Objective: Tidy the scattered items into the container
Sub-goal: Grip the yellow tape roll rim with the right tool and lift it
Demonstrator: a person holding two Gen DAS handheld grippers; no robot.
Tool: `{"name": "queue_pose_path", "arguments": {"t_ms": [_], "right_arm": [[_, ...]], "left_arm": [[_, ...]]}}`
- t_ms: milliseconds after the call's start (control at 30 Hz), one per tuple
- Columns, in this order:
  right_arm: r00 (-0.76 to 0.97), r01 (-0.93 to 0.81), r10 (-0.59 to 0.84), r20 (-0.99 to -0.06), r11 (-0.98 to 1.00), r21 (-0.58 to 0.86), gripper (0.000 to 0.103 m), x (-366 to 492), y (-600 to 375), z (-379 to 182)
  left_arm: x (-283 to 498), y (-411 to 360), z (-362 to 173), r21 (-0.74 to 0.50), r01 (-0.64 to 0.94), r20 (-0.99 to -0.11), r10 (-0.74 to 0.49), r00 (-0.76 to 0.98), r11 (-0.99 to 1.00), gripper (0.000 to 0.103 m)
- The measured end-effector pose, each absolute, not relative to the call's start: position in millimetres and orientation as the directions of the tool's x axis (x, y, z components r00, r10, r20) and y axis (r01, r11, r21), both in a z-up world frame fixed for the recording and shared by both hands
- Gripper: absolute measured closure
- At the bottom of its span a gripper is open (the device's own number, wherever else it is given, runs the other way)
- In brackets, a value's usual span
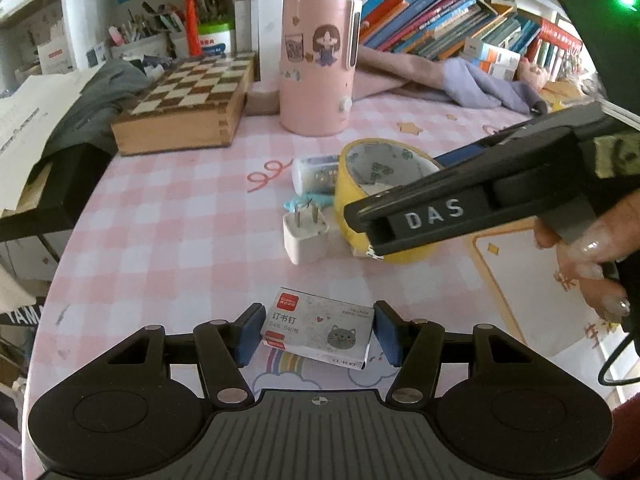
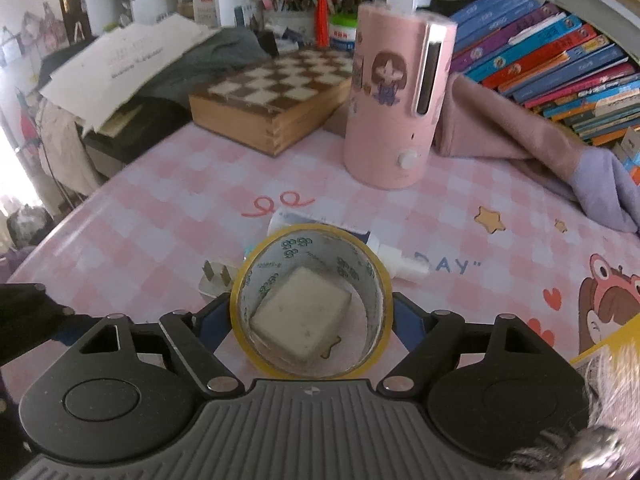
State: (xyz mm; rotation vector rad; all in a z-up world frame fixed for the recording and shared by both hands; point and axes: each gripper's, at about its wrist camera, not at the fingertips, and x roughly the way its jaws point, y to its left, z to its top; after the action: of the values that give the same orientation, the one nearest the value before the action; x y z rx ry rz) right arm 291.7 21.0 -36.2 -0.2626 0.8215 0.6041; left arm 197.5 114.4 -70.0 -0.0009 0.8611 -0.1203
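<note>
My left gripper (image 1: 318,334) is shut on a small grey staples box (image 1: 320,330) with a red label and a cat drawing, one blue pad against each end. In the right wrist view my right gripper (image 2: 312,320) is shut on a yellow tape roll (image 2: 312,304), which is tilted toward the camera. A white block (image 2: 302,316) shows through its hole. One black finger (image 1: 432,216) of that gripper crosses the tape roll (image 1: 380,184) in the left wrist view. A white plug (image 1: 304,236) and a small tube (image 1: 314,172) lie beside the roll. A yellow-rimmed white container (image 1: 528,288) sits at the right.
A pink cylinder appliance (image 1: 316,68) and a wooden chessboard box (image 1: 188,104) stand behind the items. Folded cloth (image 1: 472,84) and rows of books (image 1: 420,12) line the back right. A person's hand (image 1: 592,264) holds the right gripper. The container's yellow edge (image 2: 608,340) is at lower right.
</note>
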Motion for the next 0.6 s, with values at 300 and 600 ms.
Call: {"name": "queue_pose_path", "arguments": {"t_ms": [300,600], "right_arm": [[0.567,-0.56,0.42,-0.709,0.827,0.042,0.022,276.3,2.8,-13.6],[0.588,-0.539,0.418,-0.692,0.841,0.05,0.022,250.4,-15.4,0.7]], "left_arm": [[184.0,112.6,-50.3,-0.03,0.113,-0.724,-0.1,0.682,0.993,0.045],[161.8,115.1,-39.3,-0.042,0.105,-0.705,-0.104,0.702,0.994,0.045]]}}
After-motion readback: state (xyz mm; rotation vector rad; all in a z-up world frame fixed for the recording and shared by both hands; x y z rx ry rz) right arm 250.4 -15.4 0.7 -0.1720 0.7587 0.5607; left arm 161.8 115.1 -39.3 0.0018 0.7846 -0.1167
